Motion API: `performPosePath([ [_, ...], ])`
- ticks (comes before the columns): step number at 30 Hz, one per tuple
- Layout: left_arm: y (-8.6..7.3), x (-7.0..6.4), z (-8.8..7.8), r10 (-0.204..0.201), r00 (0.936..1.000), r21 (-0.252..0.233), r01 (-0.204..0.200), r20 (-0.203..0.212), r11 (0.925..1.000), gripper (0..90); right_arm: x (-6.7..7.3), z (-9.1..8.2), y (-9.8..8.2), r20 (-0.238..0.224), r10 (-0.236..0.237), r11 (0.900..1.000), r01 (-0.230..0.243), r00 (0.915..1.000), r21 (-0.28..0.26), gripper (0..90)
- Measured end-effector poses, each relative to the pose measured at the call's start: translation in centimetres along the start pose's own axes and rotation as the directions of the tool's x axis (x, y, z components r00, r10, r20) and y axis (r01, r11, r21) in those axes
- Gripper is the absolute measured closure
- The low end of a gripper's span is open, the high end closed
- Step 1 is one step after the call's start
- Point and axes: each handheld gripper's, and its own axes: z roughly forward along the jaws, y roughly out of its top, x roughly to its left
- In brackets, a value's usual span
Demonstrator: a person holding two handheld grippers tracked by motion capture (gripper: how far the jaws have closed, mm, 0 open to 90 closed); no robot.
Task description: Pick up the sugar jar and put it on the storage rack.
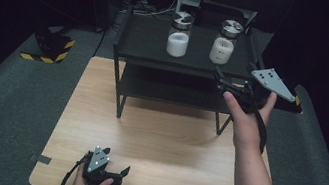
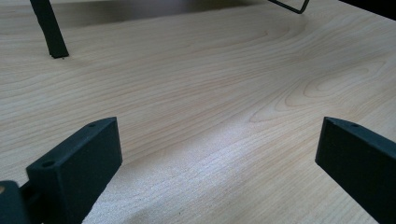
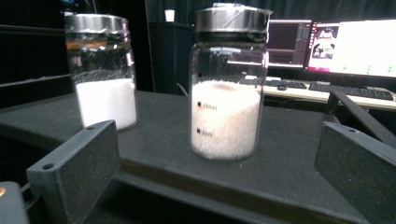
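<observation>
Two glass jars with metal lids stand on the top of a black shelf unit point(image 1: 151, 37) at the back of the wooden table point(image 1: 164, 143). The left jar point(image 1: 179, 35) point(image 3: 103, 70) holds fine white powder. The right jar point(image 1: 225, 43) point(image 3: 227, 84) holds white granules. My right gripper point(image 1: 234, 74) point(image 3: 219, 158) is open at the shelf's right front corner, facing the right jar from a short distance, with nothing between its jaws. My left gripper point(image 1: 108, 165) point(image 2: 219, 158) is open and low over the table's near edge, holding nothing.
A lower shelf point(image 1: 173, 91) sits under the top one, and a shelf leg point(image 2: 51, 32) stands on the wood ahead of the left gripper. A yellow-and-black striped block point(image 1: 50, 48) lies on the grey floor at left. Lit monitors point(image 3: 336, 46) glow behind the shelf.
</observation>
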Motion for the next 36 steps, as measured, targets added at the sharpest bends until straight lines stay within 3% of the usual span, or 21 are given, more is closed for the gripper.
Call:
performPosePath([
  [6,0.0,-0.1,0.0,0.004,1.0000,0.000,-0.004,-0.001,1.0000,0.7,-0.2,-1.4,-1.3,-0.038,-0.007,1.000,0.006,0.9993,-0.016,0.0],
  [17,0.0,-0.1,0.0,0.006,1.0000,0.002,-0.006,-0.003,1.0000,0.7,-0.4,-3.4,-3.1,-0.060,-0.026,1.000,0.026,0.9978,-0.011,0.0],
  [23,-0.1,-0.2,0.0,0.009,0.9999,-0.004,-0.009,-0.006,1.0000,0.7,-0.6,-4.8,-5.2,-0.075,-0.037,0.999,0.037,0.9965,0.005,0.0],
  [29,0.0,-0.2,0.0,0.006,1.0000,-0.003,-0.006,-0.008,1.0000,0.7,-0.6,-6.1,-6.6,-0.073,-0.050,0.999,0.051,0.9961,0.013,0.0],
  [36,-0.1,-0.2,0.0,0.007,0.9999,-0.004,-0.007,-0.008,1.0000,0.7,-0.8,-7.6,-8.4,-0.071,-0.031,0.999,0.032,0.9970,0.018,0.0],
])
